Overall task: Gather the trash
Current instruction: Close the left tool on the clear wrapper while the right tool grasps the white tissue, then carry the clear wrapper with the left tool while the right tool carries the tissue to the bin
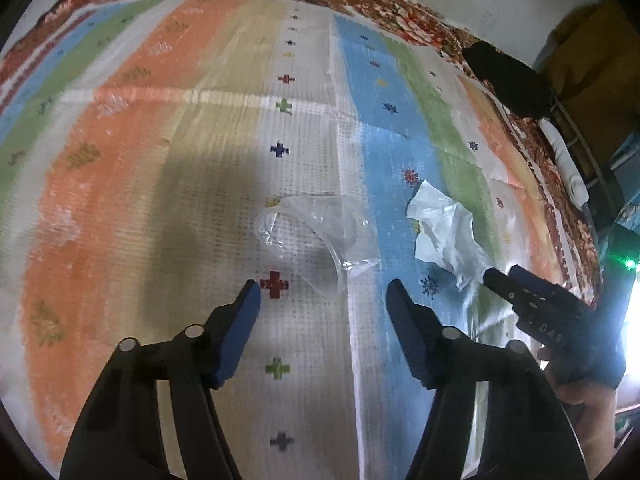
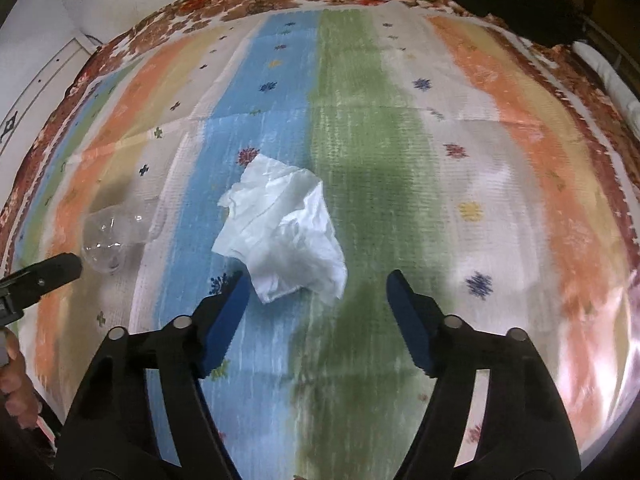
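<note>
trash: two pieces visible, neither collected yet. clear plastic cup [image 1: 312, 240] lying on its side on striped cloth [image 1: 160, 160], on the white band, just ahead of left gripper [image 1: 323, 292]. crumpled white tissue [image 2: 284, 228] resting on the blue and green bands, just ahead of right gripper [image 2: 318, 284], nearer its left finger. both pieces near each other, not touching. left gripper spread wide, holding nothing, fingers apart from the cup as far as can be judged; cup mouth toward the gap between the fingers. right gripper likewise spread wide and empty; whether its left fingertip meets the tissue edge cannot be determined. no bin or bag visible in either view. progress judged as at the start: nothing grasped, nothing deposited. remaining work: close on cup, close on tissue, carry both to a receptacle not shown. cup thin and likely to deform or slip under pressure; tissue soft, likely to compress readily.
</note>
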Demonstrator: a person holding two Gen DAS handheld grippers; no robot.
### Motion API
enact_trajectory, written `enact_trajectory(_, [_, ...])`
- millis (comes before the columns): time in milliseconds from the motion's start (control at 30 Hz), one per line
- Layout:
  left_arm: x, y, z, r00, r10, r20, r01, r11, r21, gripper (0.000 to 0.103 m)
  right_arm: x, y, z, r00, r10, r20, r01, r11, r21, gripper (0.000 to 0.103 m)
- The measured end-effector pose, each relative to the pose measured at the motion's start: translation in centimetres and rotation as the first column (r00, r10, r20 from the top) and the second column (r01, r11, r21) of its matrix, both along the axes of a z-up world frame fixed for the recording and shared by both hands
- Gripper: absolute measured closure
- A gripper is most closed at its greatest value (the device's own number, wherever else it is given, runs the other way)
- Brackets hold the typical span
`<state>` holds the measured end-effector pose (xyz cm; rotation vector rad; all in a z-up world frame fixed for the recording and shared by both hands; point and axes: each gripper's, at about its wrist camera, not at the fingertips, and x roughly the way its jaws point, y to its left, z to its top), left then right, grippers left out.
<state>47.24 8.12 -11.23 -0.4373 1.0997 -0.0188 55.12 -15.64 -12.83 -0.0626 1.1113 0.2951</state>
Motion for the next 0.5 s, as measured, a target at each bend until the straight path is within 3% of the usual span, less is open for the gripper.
enact_trajectory(67, [0.5,-0.2,-1.1,1.0,-0.005,0.007,0.005,0.999,-0.042,0.049,0.4,0.1,-0.7,1.0,-0.005,-0.004,0.005,1.0,-0.014,0.047])
enact_trajectory(167, [1.1,-0.8,-1.8,0.999,-0.019,0.036,0.02,0.999,-0.037,0.06,1.0,0.4,-1.4,1.0,0.013,-0.013,-0.013,1.0,-0.002,0.052])
enact_trajectory(200, [1.2,-0.9,-1.9,0.999,-0.024,0.042,0.026,0.999,-0.041,0.067,1.1,0.5,-1.6,1.0,0.015,-0.012,-0.015,1.0,-0.003,0.055])
enact_trajectory(233, [1.5,-1.1,-2.2,0.999,-0.034,0.042,0.036,0.998,-0.047,0.081,1.4,0.6,-1.8,1.0,0.02,-0.016,-0.02,1.0,0.001,0.063])
enact_trajectory(300, [1.7,-1.4,-2.5,0.999,-0.034,0.03,0.035,0.999,-0.03,0.093,1.6,0.7,-2.1,0.999,0.025,-0.025,-0.025,1.0,0.008,0.075])
enact_trajectory(367, [1.7,-1.6,-2.6,0.999,-0.035,0.033,0.036,0.999,-0.027,0.095,1.7,0.7,-2.4,0.999,0.025,-0.026,-0.024,1.0,0.013,0.093])
enact_trajectory(500, [1.5,-1.9,-2.0,0.997,-0.057,0.059,0.059,0.998,-0.032,0.097,1.5,0.4,-2.2,0.999,0.02,-0.027,-0.019,0.999,0.032,0.099])
